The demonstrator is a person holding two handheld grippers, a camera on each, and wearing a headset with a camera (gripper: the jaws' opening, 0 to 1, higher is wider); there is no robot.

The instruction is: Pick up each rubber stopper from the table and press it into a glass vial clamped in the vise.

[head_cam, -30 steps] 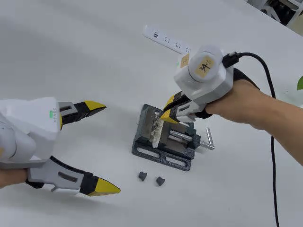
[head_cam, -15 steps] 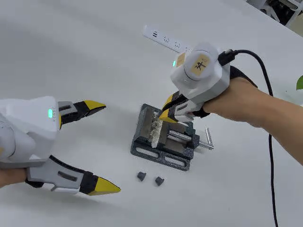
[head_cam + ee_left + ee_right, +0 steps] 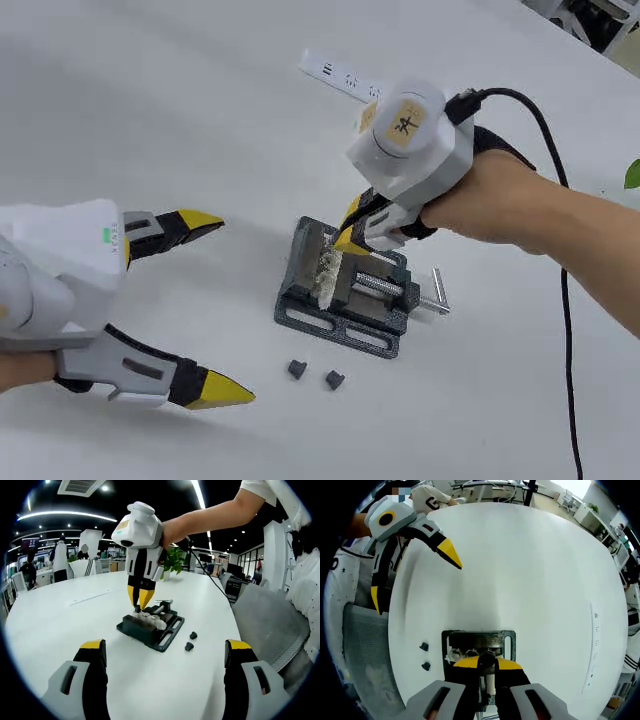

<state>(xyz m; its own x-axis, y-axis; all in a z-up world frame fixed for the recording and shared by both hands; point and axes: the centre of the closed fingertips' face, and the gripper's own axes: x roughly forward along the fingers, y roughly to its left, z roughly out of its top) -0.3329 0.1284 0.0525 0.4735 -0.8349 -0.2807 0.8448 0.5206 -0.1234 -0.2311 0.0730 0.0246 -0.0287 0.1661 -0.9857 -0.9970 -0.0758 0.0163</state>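
The right gripper (image 3: 345, 238) is standing directly above the vise (image 3: 330, 325). Its jaws are narrow and pinching a dark stopper (image 3: 486, 658), so it can be pressed down into a vial (image 3: 327, 272) that the vise is clamping firm. The left gripper (image 3: 236, 312) is hovering wide and holding nothing, well apart on the left, probably to leave room. 2 stoppers (image 3: 297, 369) are lying on the desk (image 3: 150, 120) near the vise, I think for the next vials.
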